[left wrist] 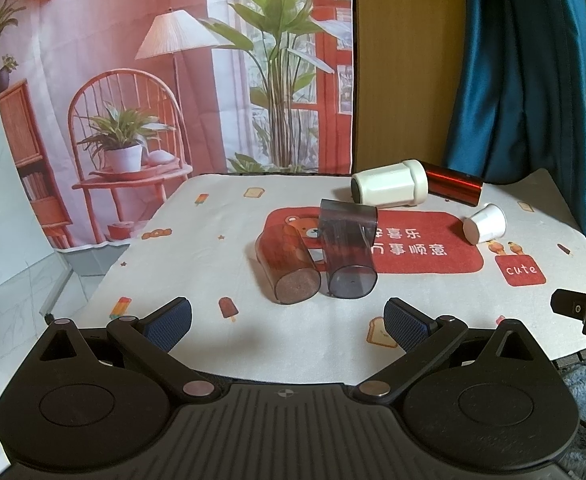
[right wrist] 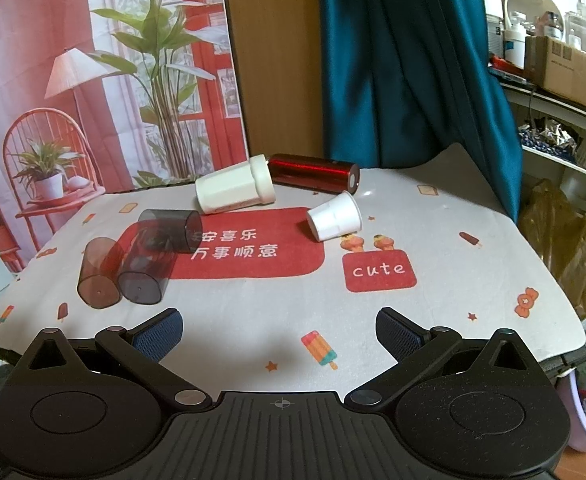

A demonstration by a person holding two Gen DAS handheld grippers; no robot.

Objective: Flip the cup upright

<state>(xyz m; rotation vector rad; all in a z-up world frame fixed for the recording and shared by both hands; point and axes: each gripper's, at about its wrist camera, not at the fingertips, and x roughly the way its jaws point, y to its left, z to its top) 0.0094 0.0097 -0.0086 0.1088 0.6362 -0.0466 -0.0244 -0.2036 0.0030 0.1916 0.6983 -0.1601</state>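
Both grippers, left gripper [left wrist: 287, 320] and right gripper [right wrist: 279, 330], are waiting wide apart and empty; ahead of the left fingers [left wrist: 169, 322] the brown transparent plastic cup [left wrist: 287, 264] is lying, needing approach first.

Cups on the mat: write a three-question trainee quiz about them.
1. True or false: the small white paper cup stands upright.
2. How many cups lie on the mat?
3. Which touches the brown tumbler: A) grey tumbler B) red metallic cylinder cup C) left tool?

Key: 1 false; 2 five, counting the large white cup; 3 A.
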